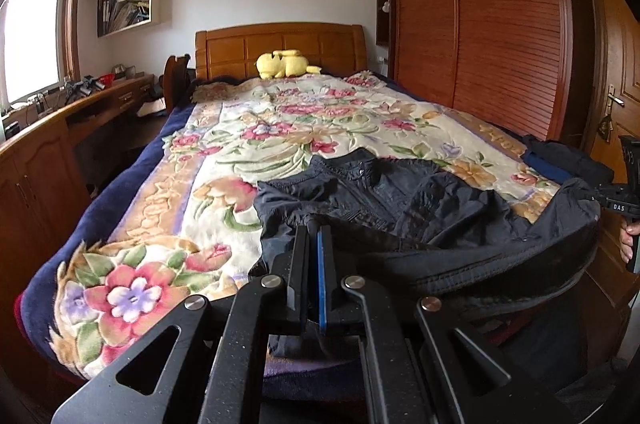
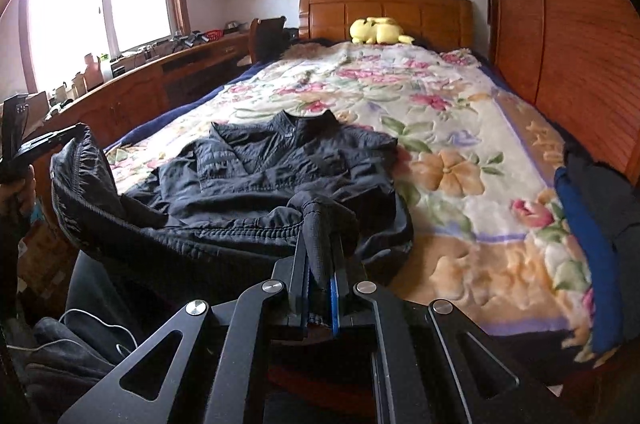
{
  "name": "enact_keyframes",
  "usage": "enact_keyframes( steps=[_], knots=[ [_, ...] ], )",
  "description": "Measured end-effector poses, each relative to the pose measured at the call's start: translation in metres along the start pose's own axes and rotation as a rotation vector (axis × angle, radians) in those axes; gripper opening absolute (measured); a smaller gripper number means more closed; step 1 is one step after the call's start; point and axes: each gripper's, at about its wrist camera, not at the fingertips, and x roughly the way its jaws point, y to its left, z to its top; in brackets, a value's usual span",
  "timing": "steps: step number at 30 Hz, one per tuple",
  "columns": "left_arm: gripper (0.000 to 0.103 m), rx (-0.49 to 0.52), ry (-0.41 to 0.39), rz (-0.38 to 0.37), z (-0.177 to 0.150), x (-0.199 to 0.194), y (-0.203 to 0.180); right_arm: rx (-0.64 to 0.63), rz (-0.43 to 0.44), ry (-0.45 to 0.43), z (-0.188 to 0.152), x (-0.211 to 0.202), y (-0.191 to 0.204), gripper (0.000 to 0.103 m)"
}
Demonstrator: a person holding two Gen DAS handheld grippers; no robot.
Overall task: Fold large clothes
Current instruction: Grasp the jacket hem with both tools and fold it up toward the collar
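- A black jacket (image 1: 384,192) lies on the near end of a bed, on a floral blanket (image 1: 248,128), collar towards the wooden headboard (image 1: 280,44).
- The left gripper (image 1: 316,224) has its jaws closed on the jacket's bottom hem at one corner; dark fabric sits pinched between the black finger and the blue-padded one.
- The right gripper (image 2: 320,224) is likewise clamped on the hem at the other corner, with a bunch of ribbed black cloth gathered up between its fingers.
- Between the two grippers the hem hangs lifted off the blanket in a sagging band, while the jacket's chest and collar rest flat on the bed.
- In the left wrist view the right gripper's body and the person's hand (image 1: 630,236) show at the right edge, beside the raised hem.
- A yellow plush toy (image 1: 284,64) lies against the headboard.
- A pile of dark and blue clothes (image 2: 596,216) sits at the bed's right edge, beside the wooden wardrobe (image 1: 480,24).
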Motion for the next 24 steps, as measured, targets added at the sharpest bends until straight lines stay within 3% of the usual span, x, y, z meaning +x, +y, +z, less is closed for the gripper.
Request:
enact_keyframes(
  steps=[5,11,18,24],
  knots=[
    [0.004,-0.018,0.042,0.013,-0.005,0.047,0.008,0.005,0.011,0.033,0.004,0.046,-0.006,0.007],
    [0.004,-0.035,0.080,0.048,0.005,0.110,0.023,-0.002,-0.003,0.046,0.032,0.116,-0.017,0.007],
    [0.004,-0.058,0.080,0.070,0.039,0.155,0.055,-0.016,-0.062,0.023,0.092,0.182,-0.037,0.007],
    [0.004,-0.019,0.086,0.109,0.066,0.194,0.060,-0.060,-0.106,0.001,0.145,0.238,-0.045,0.007]
  ],
)
